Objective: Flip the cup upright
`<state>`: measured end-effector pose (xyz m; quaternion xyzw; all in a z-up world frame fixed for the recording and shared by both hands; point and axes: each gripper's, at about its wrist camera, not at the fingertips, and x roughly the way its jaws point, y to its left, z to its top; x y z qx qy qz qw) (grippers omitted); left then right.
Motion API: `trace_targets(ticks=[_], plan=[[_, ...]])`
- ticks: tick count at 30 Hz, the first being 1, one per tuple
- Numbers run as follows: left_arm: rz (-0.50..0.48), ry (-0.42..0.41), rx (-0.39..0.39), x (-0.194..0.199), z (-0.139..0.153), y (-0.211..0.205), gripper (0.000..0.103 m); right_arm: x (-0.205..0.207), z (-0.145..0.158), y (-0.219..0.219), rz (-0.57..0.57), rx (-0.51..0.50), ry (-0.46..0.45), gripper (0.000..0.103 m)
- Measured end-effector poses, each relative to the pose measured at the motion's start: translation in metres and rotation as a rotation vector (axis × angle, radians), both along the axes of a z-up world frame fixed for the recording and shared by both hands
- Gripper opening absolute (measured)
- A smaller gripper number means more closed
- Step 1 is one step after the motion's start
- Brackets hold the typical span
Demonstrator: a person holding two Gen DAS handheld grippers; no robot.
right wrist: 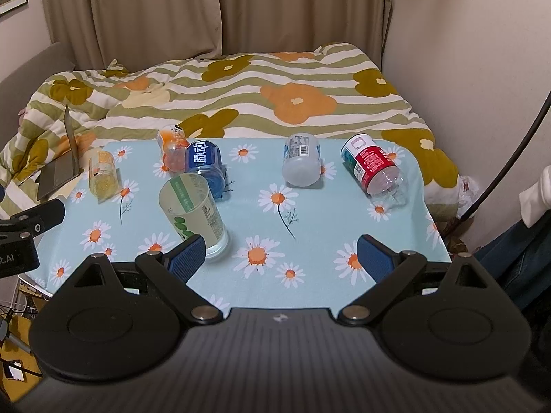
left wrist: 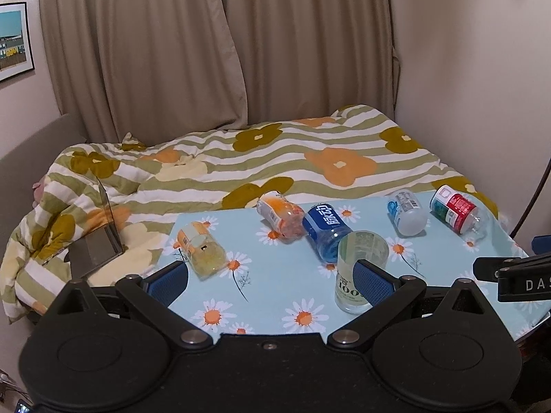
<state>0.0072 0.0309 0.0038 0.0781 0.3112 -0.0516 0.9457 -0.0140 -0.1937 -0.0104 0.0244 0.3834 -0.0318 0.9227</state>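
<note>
A clear cup with a green label stands upright, mouth up, on the daisy tablecloth. My left gripper is open and empty; its right finger covers part of that cup. My right gripper is open too, and its left finger overlaps the cup's base. Farther back, several cut-bottle cups lie on their sides: yellow, orange, blue, white and red.
Behind the table is a bed with a flowered striped duvet, with a half-open laptop on it at the left. Curtains and a wall close the back. A dark cable runs down at the right.
</note>
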Motion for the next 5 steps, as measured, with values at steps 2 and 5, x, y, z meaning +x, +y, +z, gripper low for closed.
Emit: trace_targets(ticks=[2, 5], plan=[[-0.006, -0.003, -0.004, -0.0003, 0.0000, 0.0008, 0.103, 0.0001, -0.0017, 0.0012, 0.002, 0.001, 0.004, 0.103], [-0.004, -0.008, -0.003, 0.0005, 0.0004, 0.0015, 0.103, 0.0005, -0.0061, 0.0044, 0.019, 0.011, 0.011, 0.103]])
